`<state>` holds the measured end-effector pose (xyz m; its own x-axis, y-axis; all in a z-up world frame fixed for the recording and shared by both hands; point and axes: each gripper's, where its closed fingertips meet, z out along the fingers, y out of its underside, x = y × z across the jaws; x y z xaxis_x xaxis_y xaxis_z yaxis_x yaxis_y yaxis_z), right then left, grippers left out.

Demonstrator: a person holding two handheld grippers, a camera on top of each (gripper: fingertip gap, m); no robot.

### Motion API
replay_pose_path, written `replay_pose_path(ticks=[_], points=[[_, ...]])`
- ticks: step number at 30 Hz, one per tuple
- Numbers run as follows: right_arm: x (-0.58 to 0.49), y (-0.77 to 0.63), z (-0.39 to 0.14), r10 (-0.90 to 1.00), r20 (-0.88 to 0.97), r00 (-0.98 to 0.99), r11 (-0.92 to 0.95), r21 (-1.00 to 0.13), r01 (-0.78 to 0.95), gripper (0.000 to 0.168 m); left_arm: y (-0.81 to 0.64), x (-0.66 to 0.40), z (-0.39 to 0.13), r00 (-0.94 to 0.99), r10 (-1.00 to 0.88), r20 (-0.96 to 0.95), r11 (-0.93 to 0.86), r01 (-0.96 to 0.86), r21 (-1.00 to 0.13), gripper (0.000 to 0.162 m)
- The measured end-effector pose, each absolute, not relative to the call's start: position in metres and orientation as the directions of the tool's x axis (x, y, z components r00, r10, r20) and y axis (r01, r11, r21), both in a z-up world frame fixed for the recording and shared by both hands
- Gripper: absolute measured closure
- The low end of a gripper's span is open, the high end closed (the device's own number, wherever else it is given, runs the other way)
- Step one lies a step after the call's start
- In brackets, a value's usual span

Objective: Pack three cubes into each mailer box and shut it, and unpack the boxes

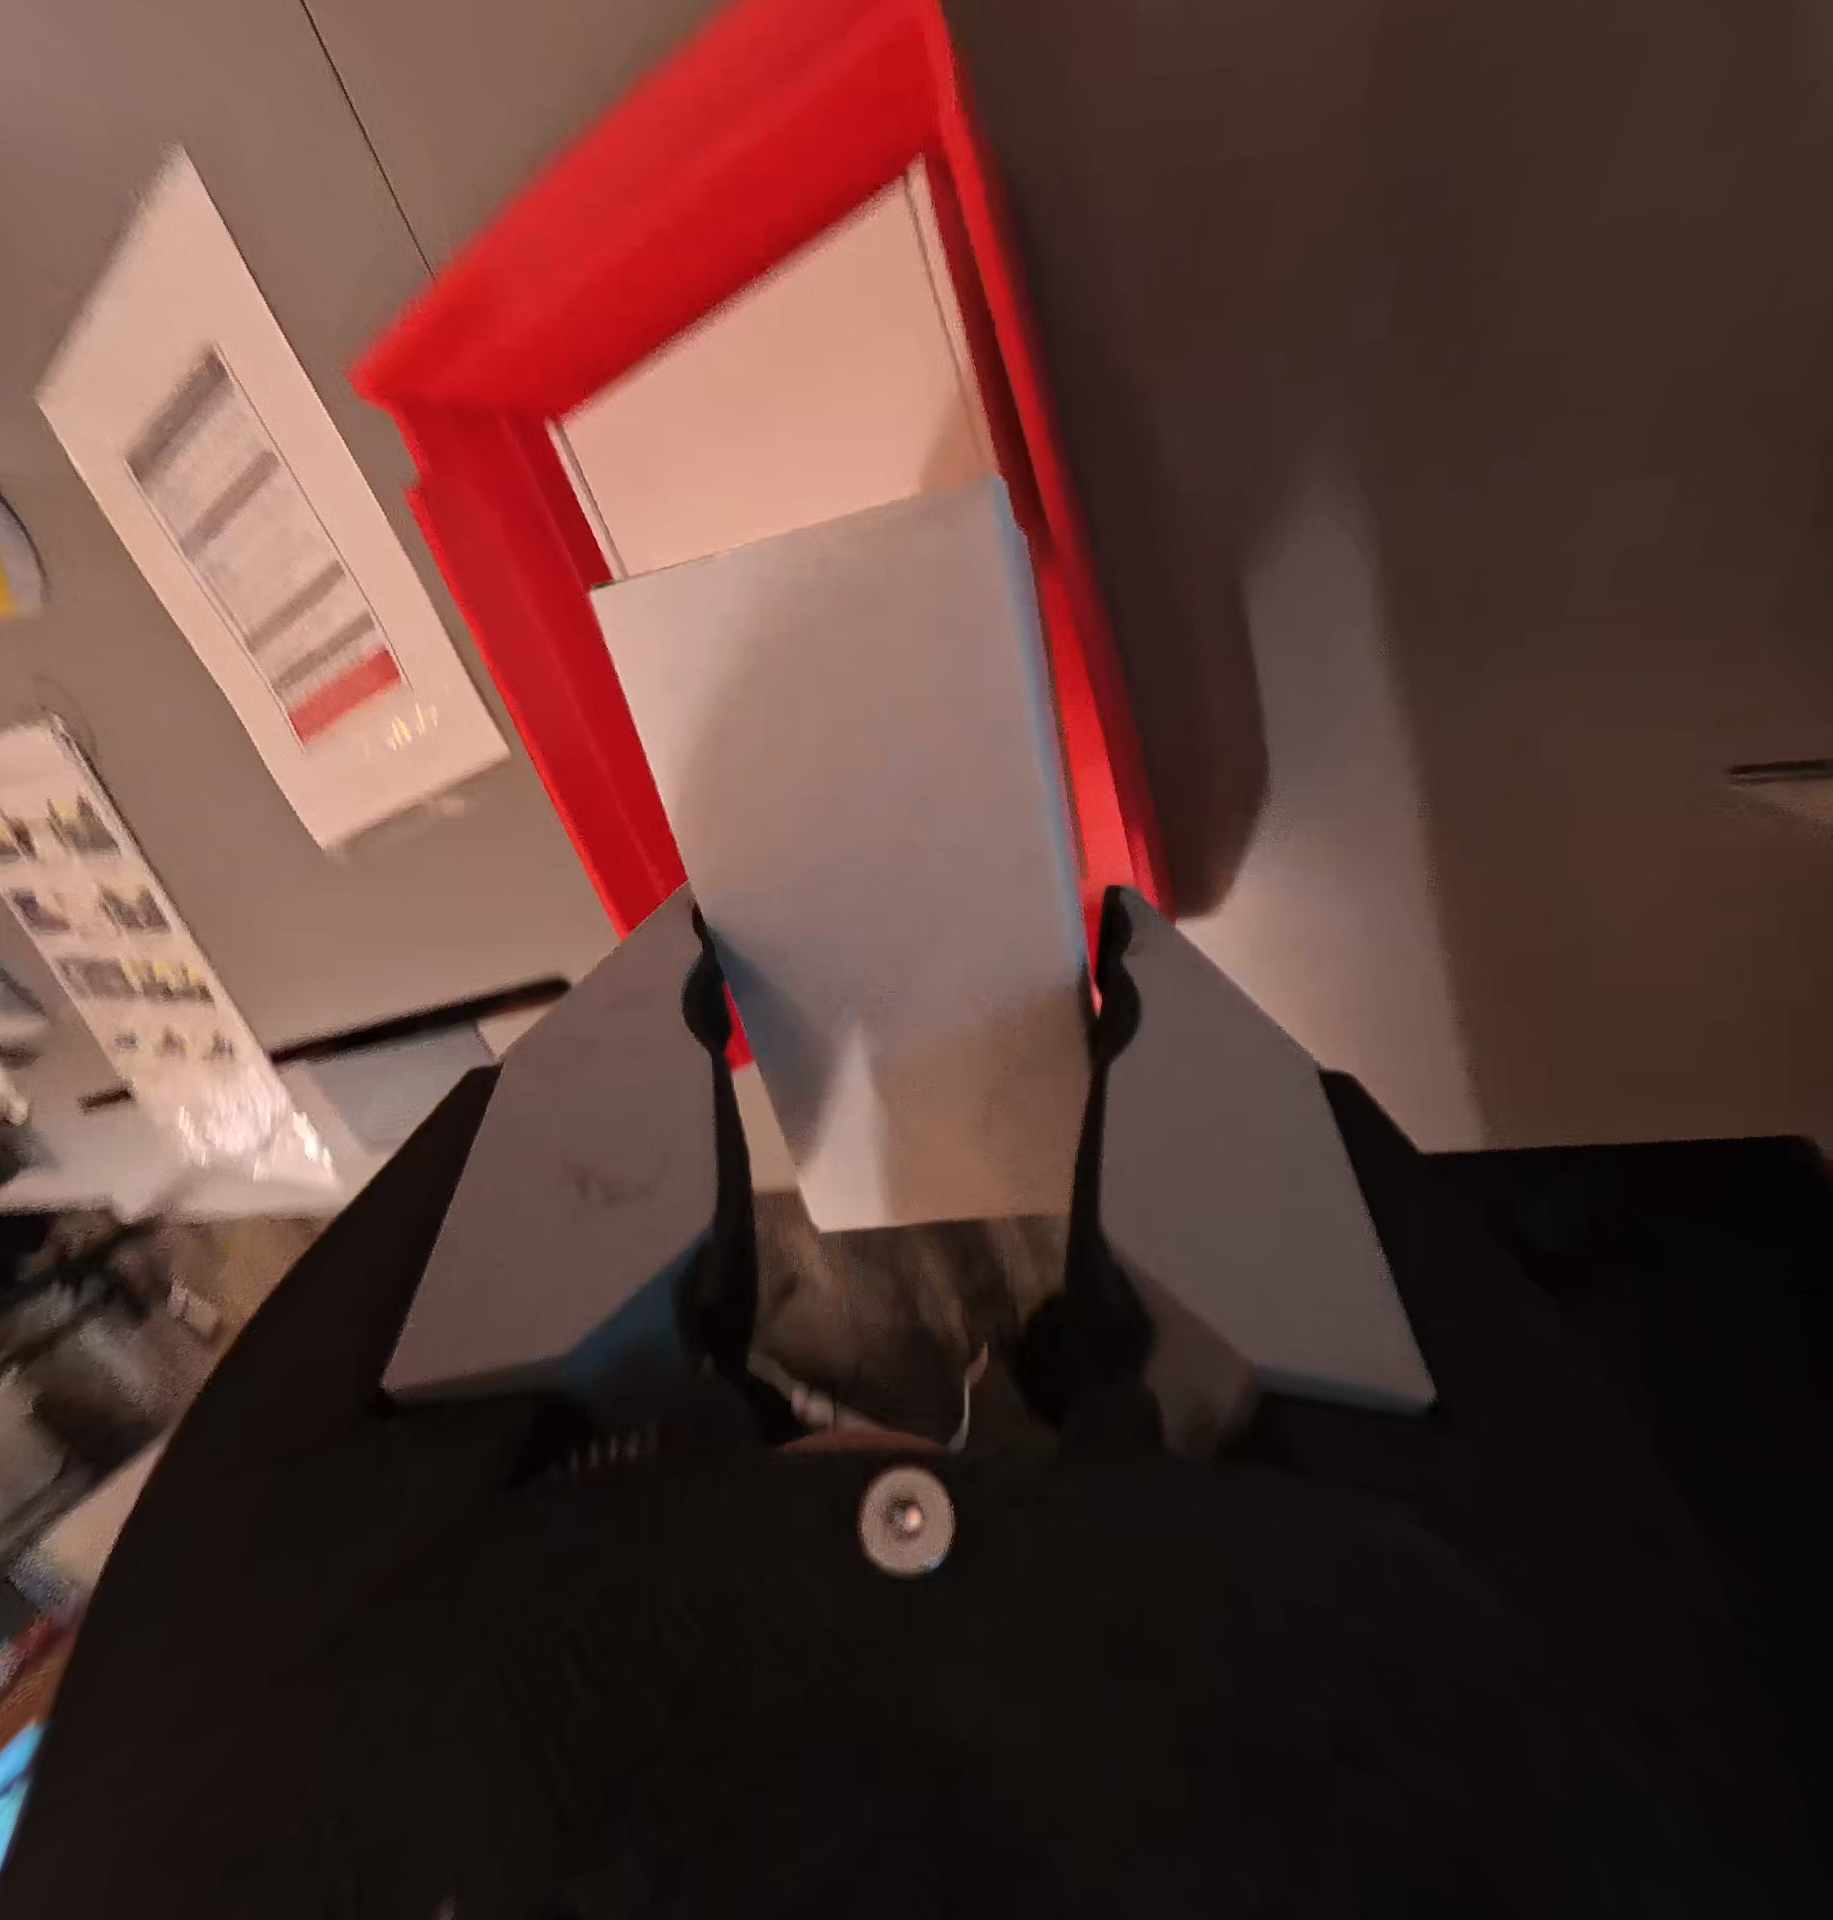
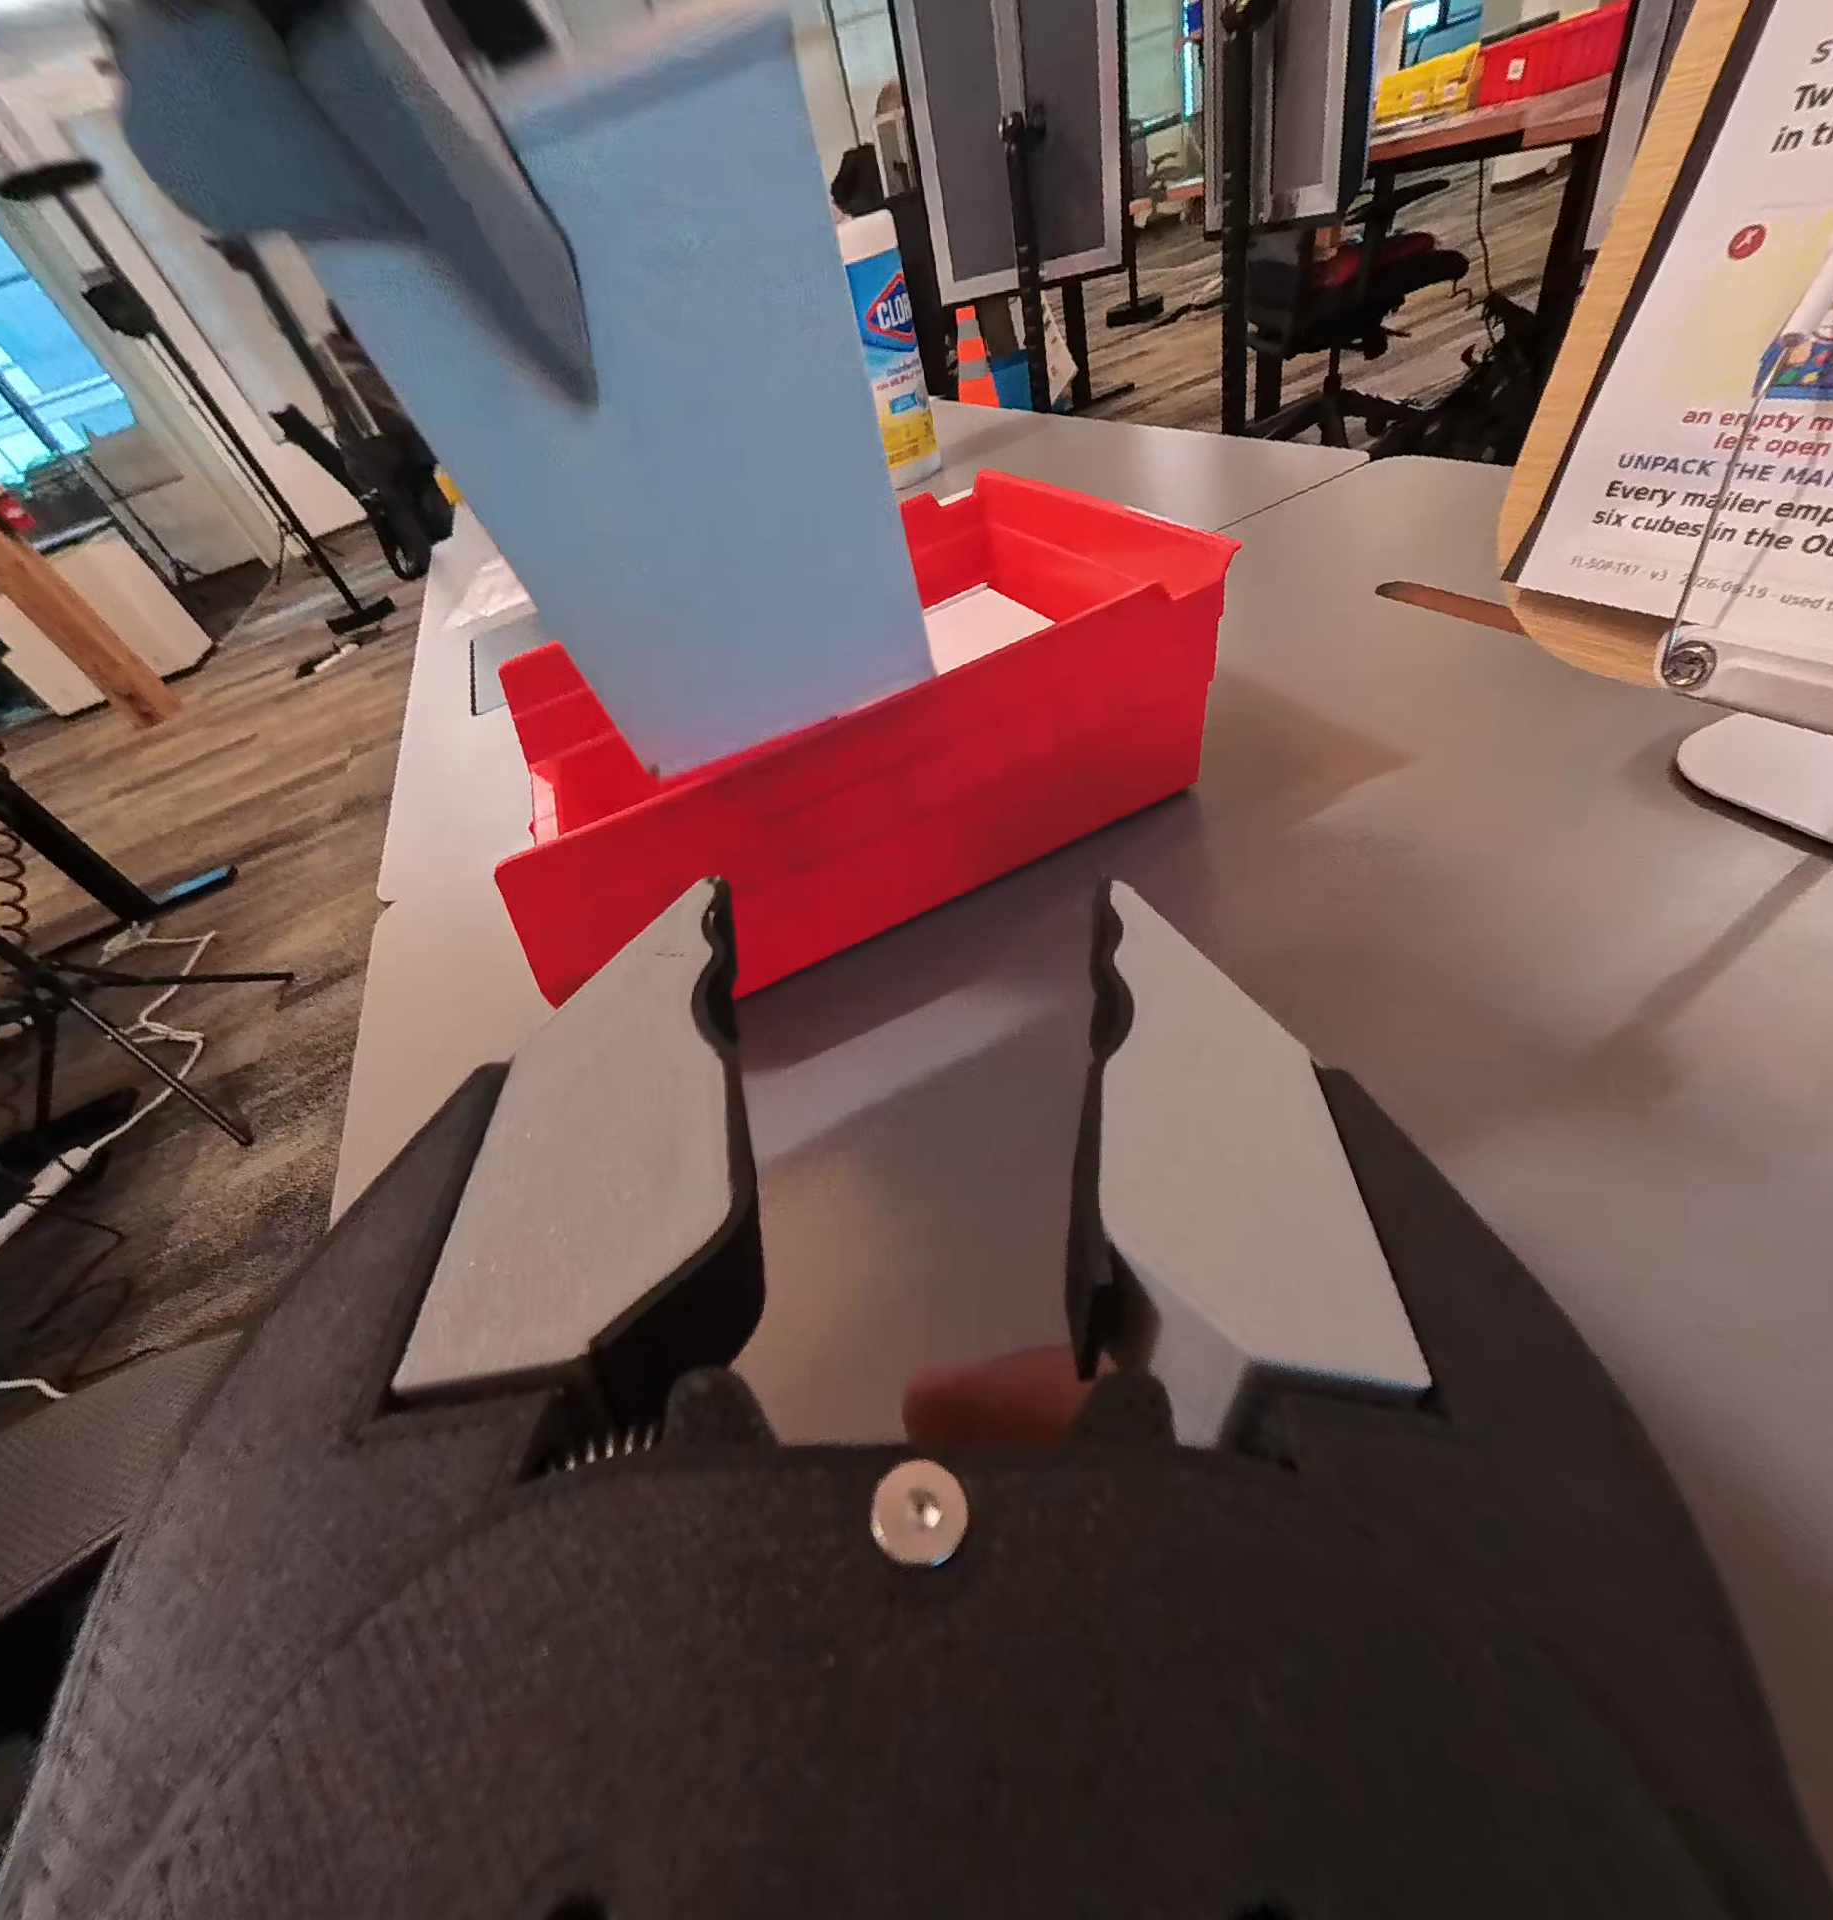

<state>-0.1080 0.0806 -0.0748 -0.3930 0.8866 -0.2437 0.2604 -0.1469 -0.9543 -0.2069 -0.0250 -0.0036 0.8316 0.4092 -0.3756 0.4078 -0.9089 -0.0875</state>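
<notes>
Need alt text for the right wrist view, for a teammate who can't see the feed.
The right tongs hover open and empty above a grey table. Ahead of them, the left tongs hold a pale blue flat mailer box upright, its lower end inside a red plastic bin. A white wipes canister stands behind the bin, and an instruction sign on a stand is at right.

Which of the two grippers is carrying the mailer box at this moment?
The left gripper: its fingers clamp the pale blue mailer box over the red bin. The right gripper is open and empty.
</notes>
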Motion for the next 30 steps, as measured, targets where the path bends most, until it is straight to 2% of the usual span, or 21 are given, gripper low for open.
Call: replay_pose_path(ticks=[4,7,9,11,14,17,19,23,26,30], points=[[-0.101,0.079,-0.069,0.86,-0.278,-0.427,-0.181,-0.95,0.255,0.097,-0.01,-0.196,0.054,0.882,0.408,-0.236,-0.845,0.267,-0.463,0.093],[-0.091,0.079,-0.052,0.84,-0.289,-0.459,-0.215,-0.954,0.207,0.094,-0.01,-0.167,0.09,0.937,0.344,-0.06,-0.658,0.195,-0.727,0.093],[-0.082,0.077,-0.038,0.821,-0.29,-0.493,-0.24,-0.957,0.163,0.093,-0.014,-0.137,0.107,0.967,0.239,0.087,-0.494,0.198,-0.847,0.093],[-0.071,0.068,-0.025,0.771,-0.322,-0.55,-0.292,-0.945,0.145,0.093,-0.017,-0.113,0.114,0.971,0.133,0.201,-0.329,0.234,-0.915,0.094],[-0.057,0.042,-0.025,0.673,-0.372,-0.639,-0.316,-0.926,0.206,0.088,-0.007,-0.102,0.09,0.936,0.062,0.346,-0.204,0.351,-0.914,0.094],[-0.059,0.044,-0.035,0.682,-0.406,-0.609,-0.345,-0.912,0.222,0.079,0.018,-0.102,0.055,0.894,0.04,0.447,-0.178,0.446,-0.877,0.094],[-0.065,0.059,-0.044,0.698,-0.445,-0.561,-0.37,-0.895,0.249,0.086,0.031,-0.11,0.042,0.866,0.054,0.497,-0.145,0.5,-0.854,0.094],[-0.066,0.089,-0.037,0.666,-0.531,-0.524,-0.475,-0.843,0.252,0.089,0.046,-0.122,0.041,0.741,-0.021,0.671,-0.034,0.671,-0.741,0.095],[-0.065,0.098,-0.035,0.681,-0.518,-0.518,-0.463,-0.852,0.243,0.091,0.052,-0.132,0.041,0.708,-0.021,0.706,0.026,0.707,-0.707,0.094],[-0.057,0.098,-0.025,0.613,-0.544,-0.573,-0.491,-0.83,0.264,0.088,0.061,-0.119,0.038,0.653,-0.082,0.753,0.023,0.756,-0.654,0.095]])
